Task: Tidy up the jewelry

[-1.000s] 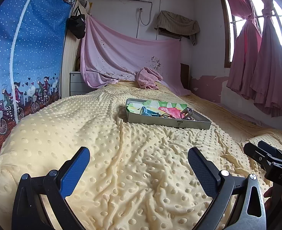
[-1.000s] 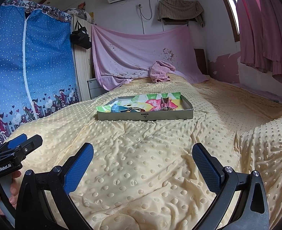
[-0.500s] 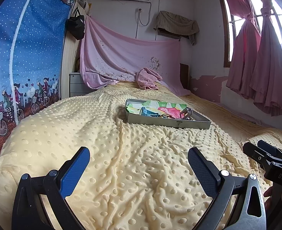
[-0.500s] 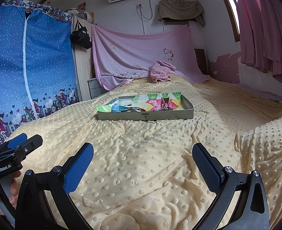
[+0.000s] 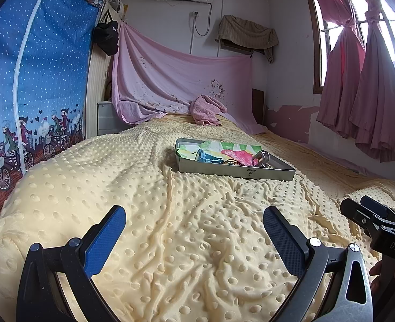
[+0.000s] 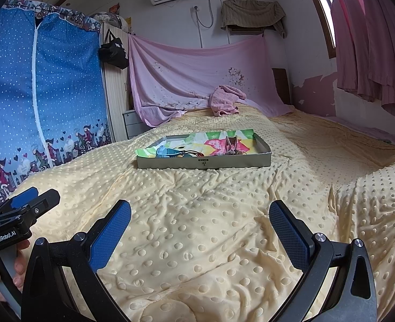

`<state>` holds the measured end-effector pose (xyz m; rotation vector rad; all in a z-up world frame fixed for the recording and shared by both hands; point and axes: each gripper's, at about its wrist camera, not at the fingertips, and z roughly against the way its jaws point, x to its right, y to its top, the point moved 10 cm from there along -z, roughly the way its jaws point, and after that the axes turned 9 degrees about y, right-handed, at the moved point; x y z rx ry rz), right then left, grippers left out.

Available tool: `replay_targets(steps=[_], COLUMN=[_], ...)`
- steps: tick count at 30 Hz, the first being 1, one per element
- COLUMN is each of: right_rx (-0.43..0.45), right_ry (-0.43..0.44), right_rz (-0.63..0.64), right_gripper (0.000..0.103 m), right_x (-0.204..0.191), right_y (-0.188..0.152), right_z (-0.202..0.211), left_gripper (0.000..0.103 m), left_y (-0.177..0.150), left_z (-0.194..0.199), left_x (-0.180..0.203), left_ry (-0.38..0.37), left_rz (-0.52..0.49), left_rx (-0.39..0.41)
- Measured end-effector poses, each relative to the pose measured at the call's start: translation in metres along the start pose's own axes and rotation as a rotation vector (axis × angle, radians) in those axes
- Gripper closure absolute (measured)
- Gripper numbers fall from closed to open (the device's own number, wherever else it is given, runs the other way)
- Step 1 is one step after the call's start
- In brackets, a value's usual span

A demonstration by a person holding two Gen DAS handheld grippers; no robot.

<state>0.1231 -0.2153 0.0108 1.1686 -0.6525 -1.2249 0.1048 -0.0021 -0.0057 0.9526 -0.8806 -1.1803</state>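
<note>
Both tools gape wide over the yellow dotted blanket [image 5: 186,228], gripping nothing: the left tool [image 5: 194,230] and the right tool [image 6: 200,225] fill their frames' bottoms. The grey tray [image 6: 205,162] of jewelry [image 6: 231,145] sits mid-frame, well apart from both.

tray [image 6: 240,161]: shallow grey, flat on bed | jewelry [image 6: 231,145]: small pieces on colourful liner inside

left gripper [image 5: 194,230]: black frame, blue textured pads, silver screws | right gripper [image 6: 200,225]: same, "das" marking, possibly truncated
</note>
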Motion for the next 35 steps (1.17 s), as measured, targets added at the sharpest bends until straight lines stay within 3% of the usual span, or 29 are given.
replay_targets(steps=[11, 18, 35], right_rx=[-0.001, 0.000, -0.003], right_ry=[0.001, 0.002, 0.005], right_rz=[-0.001, -0.001, 0.000], right_gripper=[0.002, 0.002, 0.002], right_x=[-0.0006, -0.0006, -0.0042], right_y=[-0.0005, -0.0003, -0.0013], right_z=[-0.0003, -0.0003, -0.0007], left_gripper=[0.000, 0.000, 0.000], left_y=[-0.0009, 0.0051, 0.0021], left_z=[-0.0004, 0.0002, -0.0001], left_x=[0.0001, -0.0019, -0.0008], left_ry=[0.001, 0.047, 0.043], left_rz=[0.002, -0.015, -0.030], left_rx=[0.001, -0.003, -0.001])
